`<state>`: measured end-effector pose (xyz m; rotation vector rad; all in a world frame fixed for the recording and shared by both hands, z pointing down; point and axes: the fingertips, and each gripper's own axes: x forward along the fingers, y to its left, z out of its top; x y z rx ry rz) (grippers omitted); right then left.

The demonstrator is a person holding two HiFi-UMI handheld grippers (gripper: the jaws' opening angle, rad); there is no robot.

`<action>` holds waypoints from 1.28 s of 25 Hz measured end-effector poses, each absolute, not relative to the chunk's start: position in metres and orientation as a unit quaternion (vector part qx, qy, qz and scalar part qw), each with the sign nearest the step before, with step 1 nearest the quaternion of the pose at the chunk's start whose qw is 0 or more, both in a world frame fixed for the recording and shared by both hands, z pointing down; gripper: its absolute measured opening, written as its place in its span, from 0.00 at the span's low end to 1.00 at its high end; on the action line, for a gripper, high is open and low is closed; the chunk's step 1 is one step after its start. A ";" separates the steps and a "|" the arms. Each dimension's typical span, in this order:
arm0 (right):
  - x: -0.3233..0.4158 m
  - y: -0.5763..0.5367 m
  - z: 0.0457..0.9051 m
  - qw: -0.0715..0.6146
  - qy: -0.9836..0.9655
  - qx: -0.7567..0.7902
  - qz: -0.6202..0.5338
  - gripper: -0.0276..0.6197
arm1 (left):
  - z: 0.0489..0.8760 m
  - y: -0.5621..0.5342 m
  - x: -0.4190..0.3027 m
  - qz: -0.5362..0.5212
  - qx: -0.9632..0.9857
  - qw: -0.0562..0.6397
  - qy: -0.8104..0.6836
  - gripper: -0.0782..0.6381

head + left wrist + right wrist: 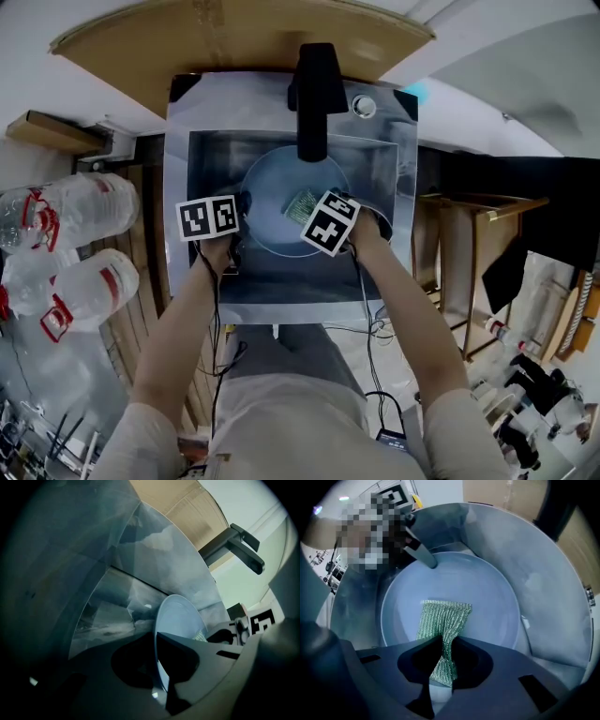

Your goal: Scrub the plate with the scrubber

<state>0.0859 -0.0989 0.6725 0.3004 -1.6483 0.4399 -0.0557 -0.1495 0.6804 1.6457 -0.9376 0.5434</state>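
A pale blue plate (279,178) lies in the steel sink (208,157), tipped up at its left side. My left gripper (242,206) is shut on that left rim; in the left gripper view the plate (180,620) runs edge-on between the jaws of the left gripper (155,641). My right gripper (307,212) is shut on a green mesh scrubber (302,204). In the right gripper view the scrubber (443,618) is pinched in the right gripper (443,645), and its free end lies flat on the plate (492,590). The left gripper's finger (423,557) shows at the plate's far rim.
A black faucet (314,94) reaches over the back of the sink and the plate. Large water bottles (75,216) stand on the floor at the left. A wooden stand (487,234) is at the right. The sink walls close in round the plate.
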 end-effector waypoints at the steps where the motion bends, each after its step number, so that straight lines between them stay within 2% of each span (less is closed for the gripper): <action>1: 0.077 -0.090 0.672 0.641 -0.733 0.122 0.192 0.19 | 0.681 -0.150 -0.056 0.229 0.695 0.554 -0.397 0.15; 8: 0.007 -0.070 0.670 0.571 -0.797 0.055 0.189 0.19 | 0.681 -0.151 -0.053 0.231 0.694 0.559 -0.391 0.15; 13: -0.001 -0.101 0.672 0.564 -0.802 0.061 0.188 0.19 | 0.680 -0.152 -0.053 0.234 0.694 0.559 -0.388 0.15; 17: -0.003 -0.124 0.675 0.585 -0.793 0.063 0.159 0.21 | 0.680 -0.150 -0.053 0.237 0.696 0.557 -0.386 0.15; 26: 0.063 -0.204 0.672 0.608 -0.741 0.254 0.129 0.19 | 0.679 -0.150 -0.054 0.232 0.693 0.559 -0.391 0.15; 32: 0.112 -0.169 0.672 0.640 -0.718 0.229 0.153 0.18 | 0.680 -0.150 -0.056 0.229 0.691 0.560 -0.396 0.15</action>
